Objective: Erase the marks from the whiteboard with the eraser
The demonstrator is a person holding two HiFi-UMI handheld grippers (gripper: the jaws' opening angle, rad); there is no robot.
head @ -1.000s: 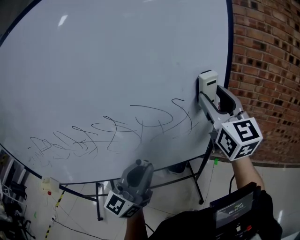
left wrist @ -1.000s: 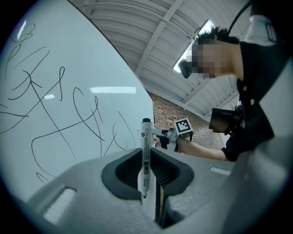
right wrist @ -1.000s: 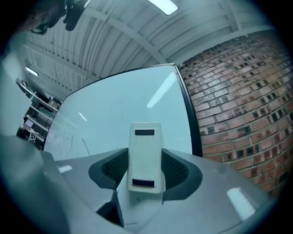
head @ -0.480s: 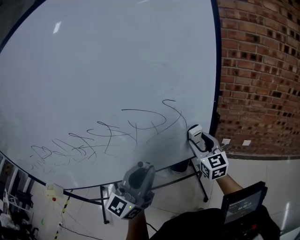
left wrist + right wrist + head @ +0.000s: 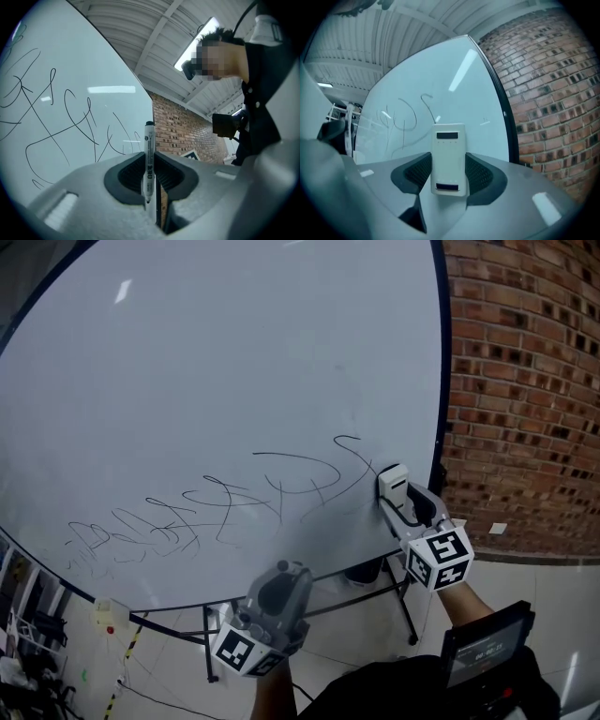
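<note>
The whiteboard (image 5: 234,362) fills most of the head view, with black scribbled marks (image 5: 216,507) running across its lower part. My right gripper (image 5: 396,491) is shut on the white eraser (image 5: 392,480), which sits against the board at the right end of the marks, close to the dark right frame. In the right gripper view the eraser (image 5: 448,158) stands upright between the jaws, marks (image 5: 405,119) beyond it. My left gripper (image 5: 272,596) hangs below the board, shut on a black-capped marker (image 5: 149,159).
A red brick wall (image 5: 525,390) stands right of the board. The board's dark metal stand legs (image 5: 398,601) reach down to a pale floor. A small white box (image 5: 105,615) hangs under the board's lower left edge. A dark device (image 5: 483,648) shows at my lower right.
The right gripper with the eraser dropped from the board's right edge down to the lower right corner, then rose slightly toward the marks' right end. The left gripper stayed put.
</note>
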